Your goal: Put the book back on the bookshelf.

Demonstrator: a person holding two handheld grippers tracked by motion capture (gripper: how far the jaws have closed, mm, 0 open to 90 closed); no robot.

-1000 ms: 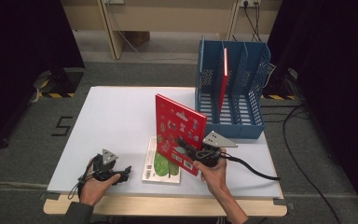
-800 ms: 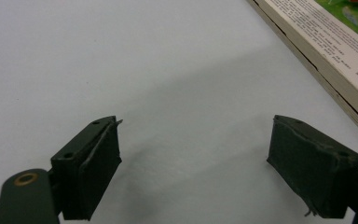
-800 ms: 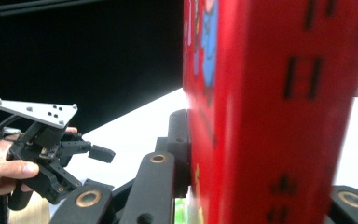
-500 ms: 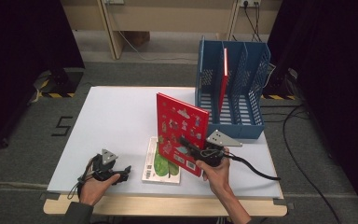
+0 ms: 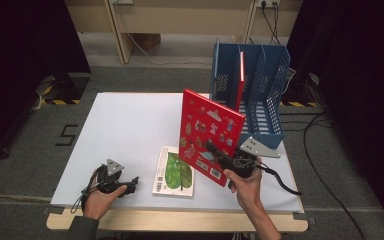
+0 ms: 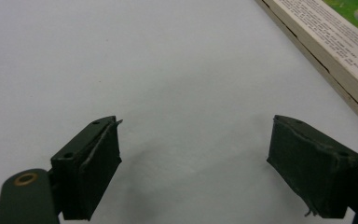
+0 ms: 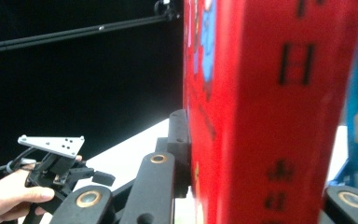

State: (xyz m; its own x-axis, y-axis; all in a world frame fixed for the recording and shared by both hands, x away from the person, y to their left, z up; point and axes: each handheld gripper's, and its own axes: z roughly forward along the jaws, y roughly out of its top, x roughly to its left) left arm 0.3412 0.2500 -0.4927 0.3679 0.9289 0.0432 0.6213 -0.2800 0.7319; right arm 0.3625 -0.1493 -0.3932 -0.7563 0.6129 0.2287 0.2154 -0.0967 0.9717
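The red book (image 5: 209, 135) is clenched upright by the right gripper (image 5: 219, 156), short of the blue rack (image 5: 275, 100) beyond; the green book (image 5: 176, 172) waits beside the released left gripper (image 5: 125, 184).

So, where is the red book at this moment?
In the high view the red book stands upright, clamped in the right gripper, above the table's right half, between the green book and the blue file rack.

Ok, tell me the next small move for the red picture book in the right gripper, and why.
Probably carry the red picture book toward the blue slotted file rack and line it up with an open slot. The right gripper is clamped on the book's lower edge, holding it upright above the table, and another red book already stands in the rack.
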